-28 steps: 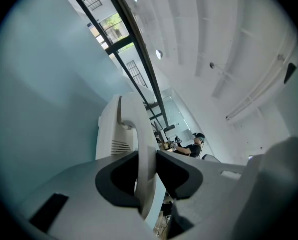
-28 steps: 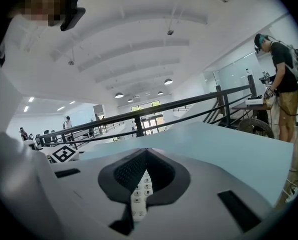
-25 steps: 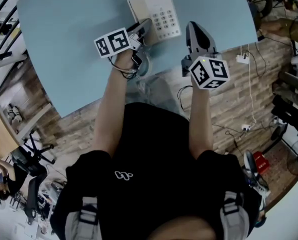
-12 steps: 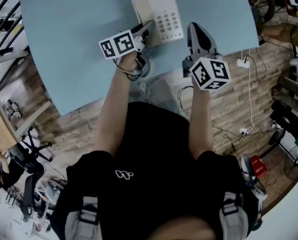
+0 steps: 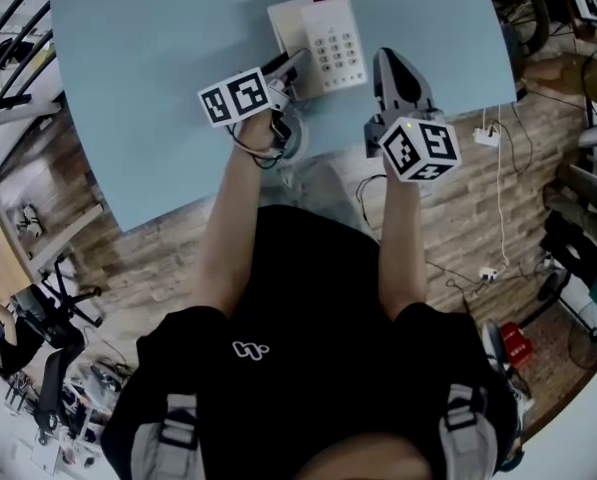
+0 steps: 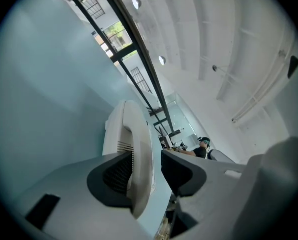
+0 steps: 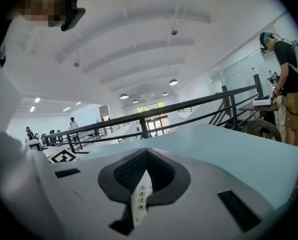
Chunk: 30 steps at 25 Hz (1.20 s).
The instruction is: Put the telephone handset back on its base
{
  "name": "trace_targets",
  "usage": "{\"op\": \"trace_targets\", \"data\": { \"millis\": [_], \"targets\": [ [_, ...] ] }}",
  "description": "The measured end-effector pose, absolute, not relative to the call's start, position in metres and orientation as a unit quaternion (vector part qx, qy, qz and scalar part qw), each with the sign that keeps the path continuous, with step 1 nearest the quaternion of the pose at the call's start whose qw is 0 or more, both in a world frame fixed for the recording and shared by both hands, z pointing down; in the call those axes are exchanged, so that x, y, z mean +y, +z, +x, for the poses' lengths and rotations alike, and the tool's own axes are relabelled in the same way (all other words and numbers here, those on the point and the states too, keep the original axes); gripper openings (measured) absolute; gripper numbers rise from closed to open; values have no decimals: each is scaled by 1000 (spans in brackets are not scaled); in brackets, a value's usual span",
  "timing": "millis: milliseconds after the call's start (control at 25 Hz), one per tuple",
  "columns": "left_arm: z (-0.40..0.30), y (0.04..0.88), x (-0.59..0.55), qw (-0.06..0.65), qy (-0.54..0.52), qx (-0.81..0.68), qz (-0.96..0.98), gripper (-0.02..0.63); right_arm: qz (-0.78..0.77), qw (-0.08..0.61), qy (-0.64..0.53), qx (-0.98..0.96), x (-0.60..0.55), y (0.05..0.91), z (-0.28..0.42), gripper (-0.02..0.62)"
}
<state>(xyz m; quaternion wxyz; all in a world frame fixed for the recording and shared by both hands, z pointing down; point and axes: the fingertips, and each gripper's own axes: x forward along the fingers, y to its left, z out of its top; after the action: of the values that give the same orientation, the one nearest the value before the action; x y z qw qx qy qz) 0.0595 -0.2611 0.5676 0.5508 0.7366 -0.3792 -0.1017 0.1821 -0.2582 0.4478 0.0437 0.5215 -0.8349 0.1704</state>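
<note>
A white telephone base (image 5: 330, 40) with a keypad stands at the far middle of the light blue table (image 5: 158, 88). The white handset (image 5: 284, 28) lies along the base's left side. My left gripper (image 5: 286, 68) reaches over its near end. In the left gripper view the handset (image 6: 136, 149) stands between the jaws of the left gripper (image 6: 154, 168), which are opening. It rests against the left pad, with a gap to the right pad. My right gripper (image 5: 389, 60) hovers just right of the base, shut and empty. The right gripper (image 7: 146, 153) looks toward the keypad (image 7: 140, 194).
The coiled cord (image 5: 278, 140) hangs off the table's near edge under my left hand. Cables and a white power strip (image 5: 486, 134) lie on the wood-pattern floor to the right. Chairs and clutter stand at the left, and a person works at a desk far off.
The left gripper stays at the handset's near end, nudged slightly toward the base. The right gripper has not moved. The whole view has shifted a little.
</note>
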Motion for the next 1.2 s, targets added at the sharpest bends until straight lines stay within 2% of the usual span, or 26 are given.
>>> {"op": "trace_targets", "data": {
  "millis": [160, 280, 320, 400, 640, 800, 1000, 1200],
  "targets": [
    [49, 558, -258, 537, -107, -394, 738, 166, 514, 43, 167, -840, -260, 446, 178, -6],
    [34, 527, -262, 484, -109, -419, 760, 141, 508, 41, 160, -846, -262, 440, 173, -6],
    [29, 512, -266, 456, -105, -430, 772, 112, 505, 39, 156, -848, -263, 437, 172, -6],
    [19, 476, -276, 385, -91, -455, 798, 11, 501, 33, 148, -852, -265, 428, 169, -6],
    [3, 358, -289, 165, -41, -520, 837, 0, 483, 3, 114, -868, -271, 387, 154, -6],
    [-8, 305, -285, 62, -18, -569, 820, 0, 468, -27, 83, -879, -281, 348, 139, -6],
    [-25, 273, -276, 3, -24, -623, 782, 1, 451, -44, 39, -891, -294, 304, 116, -6],
    [-30, 271, -270, -8, -25, -649, 761, 0, 461, -22, 16, -887, -296, 298, 105, -6]
  ]
}}
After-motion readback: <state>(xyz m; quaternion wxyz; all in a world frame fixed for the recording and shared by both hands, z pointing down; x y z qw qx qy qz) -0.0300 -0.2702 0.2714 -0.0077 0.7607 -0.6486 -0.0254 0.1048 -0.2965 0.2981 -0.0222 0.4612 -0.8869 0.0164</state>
